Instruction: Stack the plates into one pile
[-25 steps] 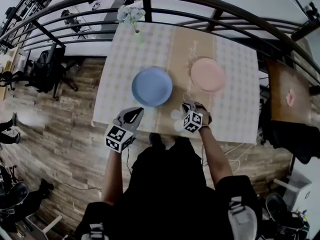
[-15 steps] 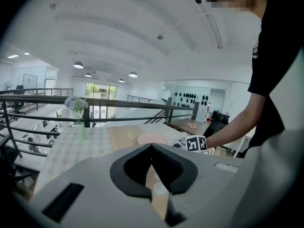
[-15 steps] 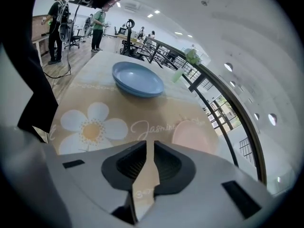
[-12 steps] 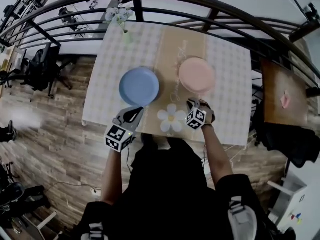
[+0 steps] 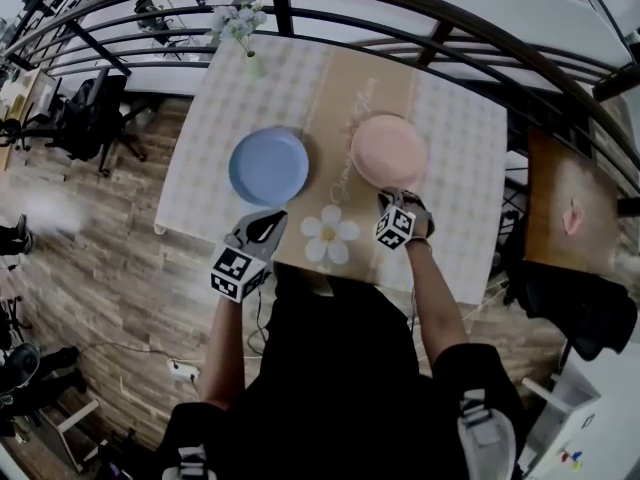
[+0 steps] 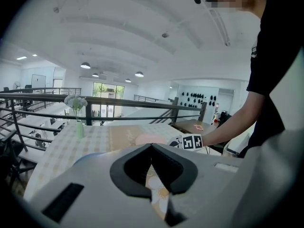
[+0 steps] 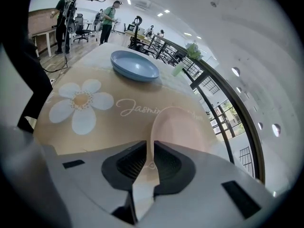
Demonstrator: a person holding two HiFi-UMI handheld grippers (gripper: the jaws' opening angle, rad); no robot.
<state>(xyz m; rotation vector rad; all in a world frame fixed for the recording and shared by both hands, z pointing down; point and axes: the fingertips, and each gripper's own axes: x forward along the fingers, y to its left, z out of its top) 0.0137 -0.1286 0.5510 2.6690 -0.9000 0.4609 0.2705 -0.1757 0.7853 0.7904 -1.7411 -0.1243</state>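
Right gripper point(image 7: 150, 146): jaws slightly apart, just opened, astride the near rim of the pink plate point(image 5: 389, 151). Pads close on either side of that rim, with no firm clamp to be seen. Left gripper point(image 6: 151, 146): tips together, nothing between them, only the flower print point(image 5: 329, 236) of the runner point(image 5: 340, 108) showing behind.

In the head view, pink plate right of centre, flat on the runner's right edge, directly above the right gripper, with its lower rim in that gripper's jaws. Blue plate point(image 5: 268, 165) left of centre, about level with the pink one and parted from it by a strip of bare runner. Sits just above the left gripper, untouched.

Hinges on one line: from the straddled rim straight left across the frame to the blue plate. Round plates, so no long axis to mind. Probably calls for closing on the rim, lifting clear, carrying left and lowering centred.

Open room between the plates, nothing in the path. Vase point(image 5: 250, 63) at upper left, well beyond the blue plate. Near edge of the table point(image 5: 470, 168) close below both grippers; railing point(image 5: 283, 13) past the far edge.
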